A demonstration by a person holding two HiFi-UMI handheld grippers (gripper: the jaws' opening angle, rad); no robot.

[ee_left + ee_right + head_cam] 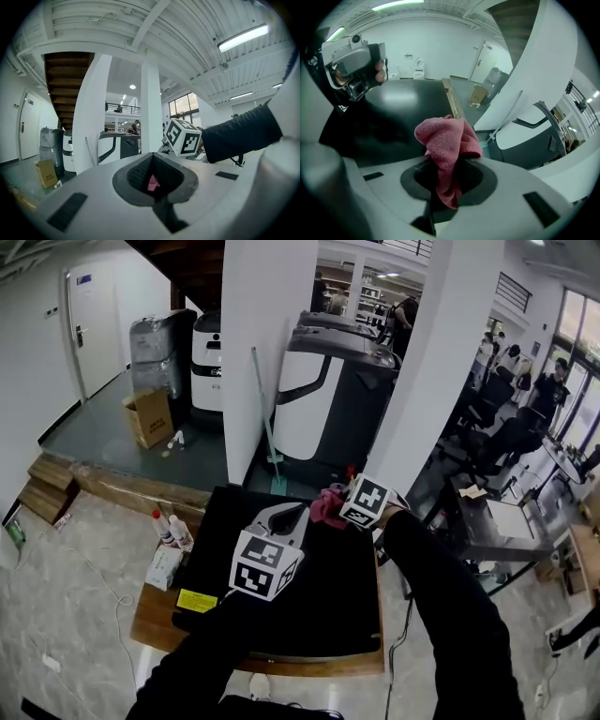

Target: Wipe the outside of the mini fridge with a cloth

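Note:
The mini fridge is a black box seen from above, standing on a wooden platform; its glossy top also fills the left of the right gripper view. My right gripper is at the top's far edge, shut on a bunched pink cloth that sticks up out of the jaws. In the head view the cloth rests at that far edge. My left gripper hovers over the middle of the top, just left of the cloth, its jaws shut with nothing held. A sliver of pink shows beyond the left gripper.
Two spray bottles and a white box stand on the wooden platform left of the fridge. White pillars and grey-white machines rise behind. A cardboard box is far left; people and desks are far right.

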